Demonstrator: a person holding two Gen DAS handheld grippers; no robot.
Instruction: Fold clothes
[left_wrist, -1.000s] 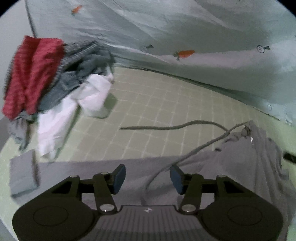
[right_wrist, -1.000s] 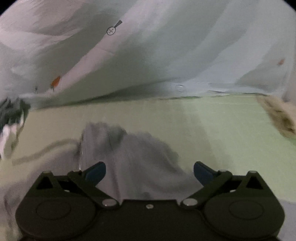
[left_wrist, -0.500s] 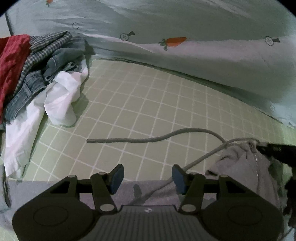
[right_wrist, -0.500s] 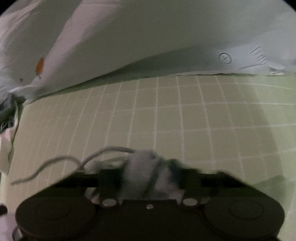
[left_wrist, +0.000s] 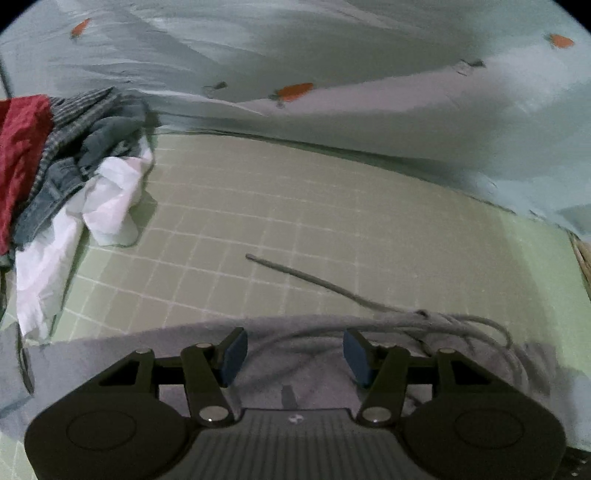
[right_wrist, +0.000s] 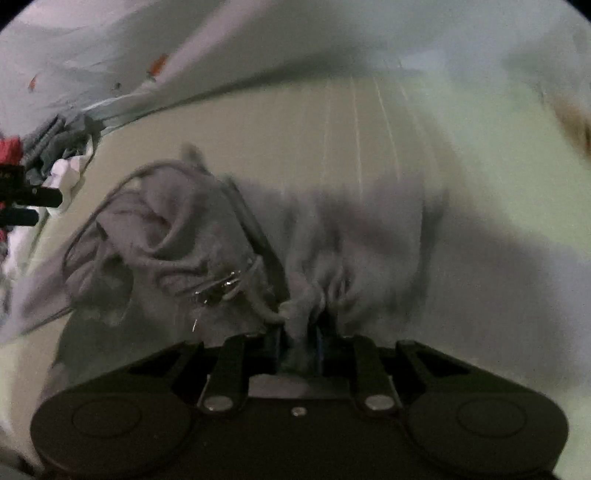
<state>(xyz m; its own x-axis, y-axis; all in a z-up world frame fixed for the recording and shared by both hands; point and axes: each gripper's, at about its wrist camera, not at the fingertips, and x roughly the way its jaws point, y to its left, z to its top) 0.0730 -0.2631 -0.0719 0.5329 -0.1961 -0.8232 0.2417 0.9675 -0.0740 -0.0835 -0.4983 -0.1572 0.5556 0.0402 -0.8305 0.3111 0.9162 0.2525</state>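
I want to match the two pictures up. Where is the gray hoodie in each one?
Left wrist: the gray hoodie lies across the bottom, under the open left gripper.
Right wrist: it fills the middle, bunched, pinched in the right gripper.
Shared landmark: the pile of clothes, at the left edge in both views.

The left hand-held gripper (left_wrist: 293, 354) points forward and low, its blue-padded fingers spread wide with nothing between them. The right hand-held gripper (right_wrist: 298, 349) has its fingers drawn nearly together, pinching a bunch of the grey garment (right_wrist: 207, 240).
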